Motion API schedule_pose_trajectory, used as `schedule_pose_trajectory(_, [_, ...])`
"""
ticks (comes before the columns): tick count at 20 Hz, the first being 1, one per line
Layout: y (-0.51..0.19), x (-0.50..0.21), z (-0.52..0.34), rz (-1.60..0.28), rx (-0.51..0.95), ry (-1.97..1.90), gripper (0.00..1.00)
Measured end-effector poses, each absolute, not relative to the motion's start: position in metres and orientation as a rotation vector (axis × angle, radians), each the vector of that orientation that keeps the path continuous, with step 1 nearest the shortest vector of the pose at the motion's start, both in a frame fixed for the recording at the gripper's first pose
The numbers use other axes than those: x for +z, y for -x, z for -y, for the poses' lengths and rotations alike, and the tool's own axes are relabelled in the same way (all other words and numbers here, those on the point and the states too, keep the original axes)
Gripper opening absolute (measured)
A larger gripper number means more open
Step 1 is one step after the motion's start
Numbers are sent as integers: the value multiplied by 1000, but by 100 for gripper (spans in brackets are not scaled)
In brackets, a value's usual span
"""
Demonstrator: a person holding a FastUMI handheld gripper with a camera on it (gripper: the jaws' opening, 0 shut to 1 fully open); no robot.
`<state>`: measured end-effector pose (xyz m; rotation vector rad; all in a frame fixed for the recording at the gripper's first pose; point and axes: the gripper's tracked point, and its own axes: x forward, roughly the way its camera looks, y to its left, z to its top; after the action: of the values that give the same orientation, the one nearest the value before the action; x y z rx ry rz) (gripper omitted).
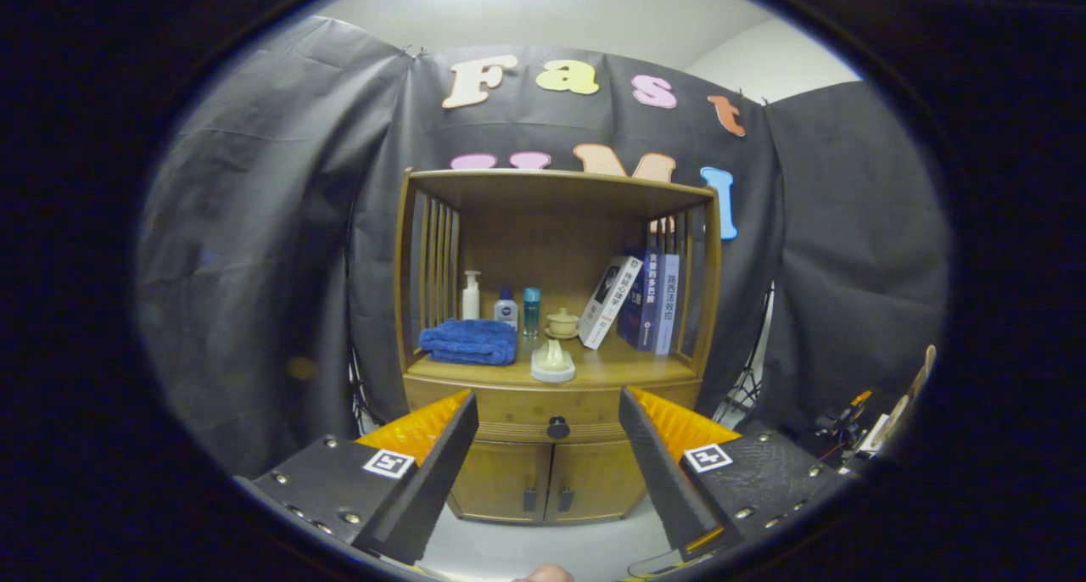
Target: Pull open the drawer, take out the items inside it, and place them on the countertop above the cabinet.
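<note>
While the claw (547, 416) hangs in front of a wooden cabinet (551, 472), its two fingers stand wide apart and grip nothing. Between the fingers, and well beyond them, sits the cabinet's single wide wooden drawer (509, 408), fully closed, with a small round dark knob (557, 428) at the middle of its front. Below the drawer are two wooden doors (547, 478), also closed, each with a small dark handle near the centre seam.

Above the drawer lies the cabinet's wooden surface (632, 363), roofed by an open shelf frame with slatted sides. At the left edge of the surface rests a folded blue towel (469, 342). Behind it, along the back, stand a white pump bottle (471, 296), a small white bottle with a blue cap (506, 309) and a slim teal bottle (531, 310). Near the front edge, at the centre, sits a pale cream vase-shaped ornament on a round base (552, 361), with a small cream lidded cup (562, 322) behind it. Toward the right edge, a white book (609, 300) leans against a row of upright blue books (652, 298).

What lies inside the drawer cannot be seen.
</note>
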<state>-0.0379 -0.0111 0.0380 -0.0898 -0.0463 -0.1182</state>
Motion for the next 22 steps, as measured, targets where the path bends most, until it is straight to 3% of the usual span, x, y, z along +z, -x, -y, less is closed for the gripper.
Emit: schedule_pose_trajectory(22, [28,36,-18,102,-16,43,100])
